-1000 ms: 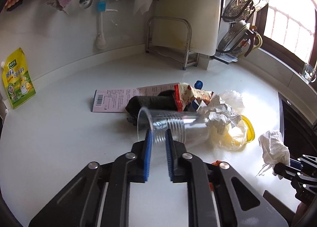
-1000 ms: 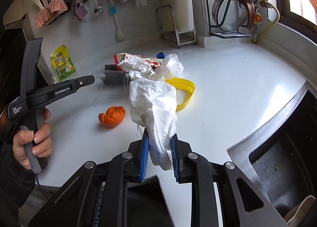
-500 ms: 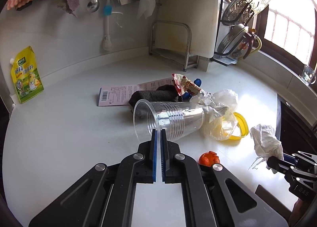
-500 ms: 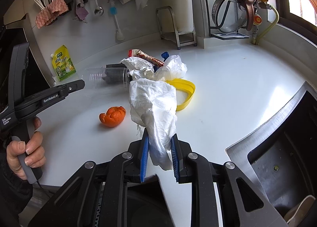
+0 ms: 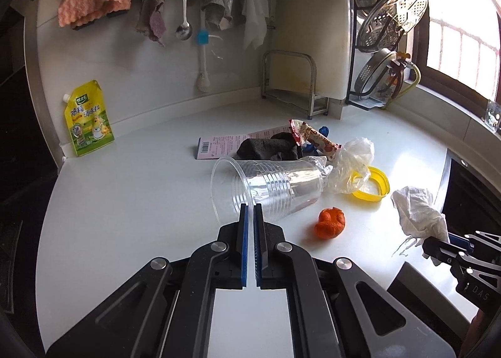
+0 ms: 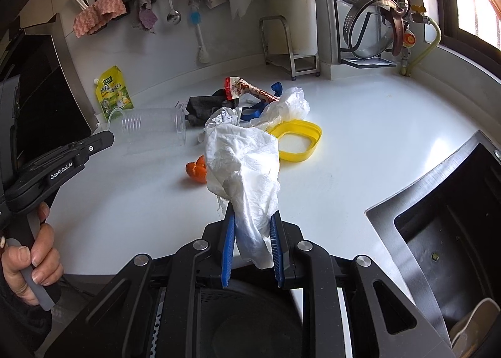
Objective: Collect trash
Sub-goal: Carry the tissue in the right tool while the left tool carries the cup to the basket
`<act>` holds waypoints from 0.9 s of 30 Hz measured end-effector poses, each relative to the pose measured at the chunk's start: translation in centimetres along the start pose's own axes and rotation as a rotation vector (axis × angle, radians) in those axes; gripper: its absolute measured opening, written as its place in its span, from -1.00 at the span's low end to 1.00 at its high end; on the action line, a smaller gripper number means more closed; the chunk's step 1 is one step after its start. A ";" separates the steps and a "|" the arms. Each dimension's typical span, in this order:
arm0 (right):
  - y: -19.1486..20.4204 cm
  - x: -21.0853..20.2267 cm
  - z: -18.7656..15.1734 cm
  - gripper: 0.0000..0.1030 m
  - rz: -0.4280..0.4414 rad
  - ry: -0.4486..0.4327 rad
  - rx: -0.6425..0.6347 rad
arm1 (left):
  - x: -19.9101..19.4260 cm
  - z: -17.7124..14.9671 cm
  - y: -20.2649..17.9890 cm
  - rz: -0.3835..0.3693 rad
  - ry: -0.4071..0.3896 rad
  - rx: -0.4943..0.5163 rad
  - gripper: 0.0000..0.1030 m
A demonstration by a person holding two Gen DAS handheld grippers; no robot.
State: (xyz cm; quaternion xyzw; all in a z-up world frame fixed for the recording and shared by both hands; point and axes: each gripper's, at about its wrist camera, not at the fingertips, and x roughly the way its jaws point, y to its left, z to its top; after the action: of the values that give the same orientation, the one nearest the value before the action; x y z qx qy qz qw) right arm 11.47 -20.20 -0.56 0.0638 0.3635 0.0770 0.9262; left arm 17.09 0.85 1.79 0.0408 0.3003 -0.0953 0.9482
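Observation:
My left gripper (image 5: 250,207) is shut on the rim of a stack of clear plastic cups (image 5: 269,189) and holds it sideways over the white counter (image 5: 141,207). My right gripper (image 6: 252,217) is shut on a crumpled white tissue (image 6: 244,164), lifted off the counter; the tissue also shows in the left wrist view (image 5: 416,214). Loose trash lies on the counter: an orange peel (image 5: 330,222), a yellow ring lid (image 5: 372,184), a clear plastic bag (image 5: 353,157), a red snack wrapper (image 5: 310,137), a dark cloth (image 5: 266,148) and a pink paper (image 5: 219,145).
A yellow sauce pouch (image 5: 87,120) stands against the back wall. A metal rack (image 5: 291,82) and cutting board (image 5: 316,29) stand at the back. A dish rack with steamer trays (image 5: 391,23) is at right. A dark sink (image 6: 444,232) lies at right, below the counter edge.
My left gripper closed on the cup rim and pulled the cup stack back and up, away from the pile. The orange peel came into view. The right gripper held the tissue and moved little.

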 end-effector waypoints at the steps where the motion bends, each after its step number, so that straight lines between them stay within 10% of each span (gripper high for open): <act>1: 0.3 -0.4 -0.3 -0.61 0.002 -0.001 0.000 | -0.6 -0.4 0.0 0.008 -0.002 -0.002 -0.93; 27: 4.3 -9.1 -14.2 -0.61 -0.025 0.054 0.001 | -13.9 -12.9 -4.1 -0.040 0.075 -0.002 -0.93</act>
State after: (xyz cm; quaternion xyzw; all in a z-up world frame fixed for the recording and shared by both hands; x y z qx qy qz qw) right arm -5.21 -16.85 -4.14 0.0577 0.3892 0.0671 0.9169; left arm -2.13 0.74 -0.83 0.0373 0.3366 -0.1125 0.9342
